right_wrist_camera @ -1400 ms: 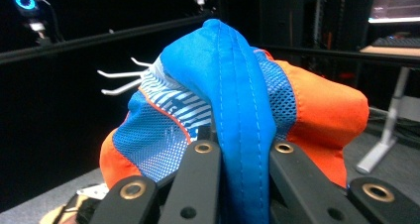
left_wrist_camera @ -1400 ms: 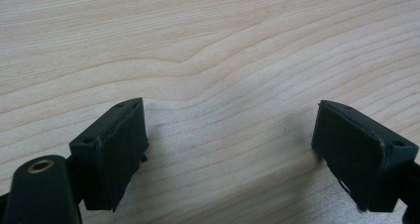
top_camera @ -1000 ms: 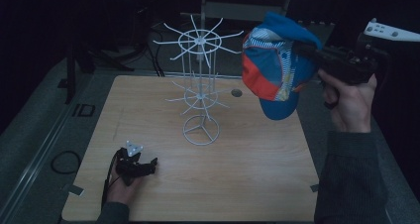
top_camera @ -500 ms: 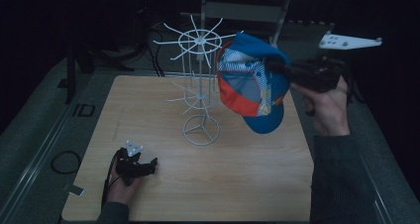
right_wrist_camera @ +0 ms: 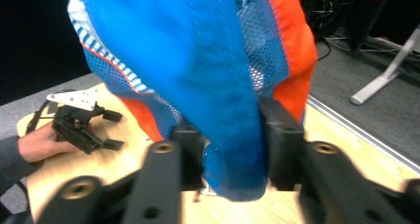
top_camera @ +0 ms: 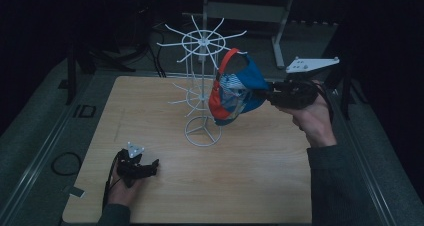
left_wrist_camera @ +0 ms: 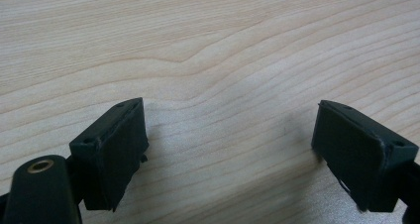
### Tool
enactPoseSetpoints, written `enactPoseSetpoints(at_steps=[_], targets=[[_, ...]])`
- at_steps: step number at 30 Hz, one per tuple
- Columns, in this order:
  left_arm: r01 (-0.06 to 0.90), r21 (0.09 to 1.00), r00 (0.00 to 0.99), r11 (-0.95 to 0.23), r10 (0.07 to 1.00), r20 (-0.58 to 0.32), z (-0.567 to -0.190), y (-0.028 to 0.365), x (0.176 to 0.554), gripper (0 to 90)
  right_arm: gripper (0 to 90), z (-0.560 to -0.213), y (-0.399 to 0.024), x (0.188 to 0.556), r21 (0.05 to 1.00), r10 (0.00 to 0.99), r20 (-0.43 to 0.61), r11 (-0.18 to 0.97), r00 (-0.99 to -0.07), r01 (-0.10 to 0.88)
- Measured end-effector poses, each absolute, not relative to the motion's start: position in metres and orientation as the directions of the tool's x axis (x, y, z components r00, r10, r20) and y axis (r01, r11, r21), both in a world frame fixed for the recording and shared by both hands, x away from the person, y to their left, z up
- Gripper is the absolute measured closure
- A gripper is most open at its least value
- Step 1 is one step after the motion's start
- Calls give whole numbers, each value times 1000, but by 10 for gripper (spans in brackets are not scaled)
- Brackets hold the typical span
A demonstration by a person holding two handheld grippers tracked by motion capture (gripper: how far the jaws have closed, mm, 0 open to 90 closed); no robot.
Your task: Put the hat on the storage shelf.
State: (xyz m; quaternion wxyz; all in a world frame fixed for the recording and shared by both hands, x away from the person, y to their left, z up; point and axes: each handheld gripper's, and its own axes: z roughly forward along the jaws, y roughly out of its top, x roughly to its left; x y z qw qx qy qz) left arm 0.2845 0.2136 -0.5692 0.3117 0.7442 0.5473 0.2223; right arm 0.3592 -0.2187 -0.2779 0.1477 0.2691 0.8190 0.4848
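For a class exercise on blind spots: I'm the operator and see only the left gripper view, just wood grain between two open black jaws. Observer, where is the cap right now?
Observer: The cap is up in the air beside the white wire rack, above the table.
Operator: What holds it there?
Observer: Its blue brim lies between the jaws of the right gripper, which have just been opening.
Operator: Is it on the rack?
Observer: Its orange back strap seems looped over an upper spoke, but I cannot tell whether the spoke bears the weight.
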Motion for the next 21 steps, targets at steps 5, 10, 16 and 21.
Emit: enactPoseSetpoints(at_steps=[5,10,16,21], targets=[[676,707,302,-207,953,-10,-569,214,284,142,400,-282,-219,358,853,583,19,415,-812,318],[676,707,301,-205,953,-12,-569,213,284,142,299,-293,-219,358,833,604,3,440,-797,336],[676,707,301,-205,953,-12,-569,213,284,142,262,-309,-221,363,813,607,28,449,-794,371],[675,709,300,-204,954,-12,-569,213,285,142,258,-318,-224,365,805,617,48,442,-786,395]])
